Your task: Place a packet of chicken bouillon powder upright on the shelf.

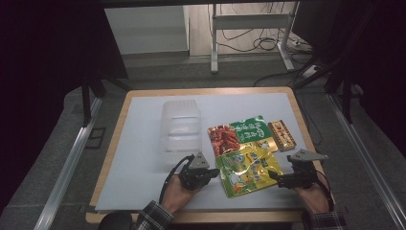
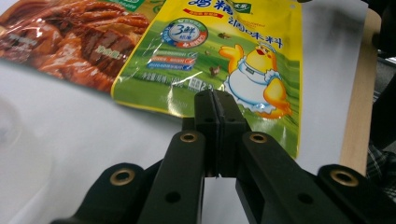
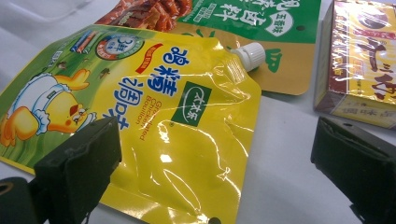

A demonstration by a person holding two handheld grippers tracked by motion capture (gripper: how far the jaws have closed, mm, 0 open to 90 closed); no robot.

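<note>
Yellow spouted pouch (image 1: 247, 168) flat on table (image 1: 143, 143), overlapping green snack bag (image 1: 239, 134), between left gripper (image 2: 216, 112) with jaws together empty and right gripper (image 3: 215, 158) with jaws wide apart near its edge; likely pre-grasp, next needs closing on pouch edge, clear bin (image 1: 180, 125) probable destination.

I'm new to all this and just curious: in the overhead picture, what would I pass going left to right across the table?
Clear plastic container → left gripper, jaws shut → yellow chicken-bouillon pouch → small red-and-yellow box → right gripper's body, jaws open. The green-and-red snack bag overlaps the pouch, so I left it out.
</note>
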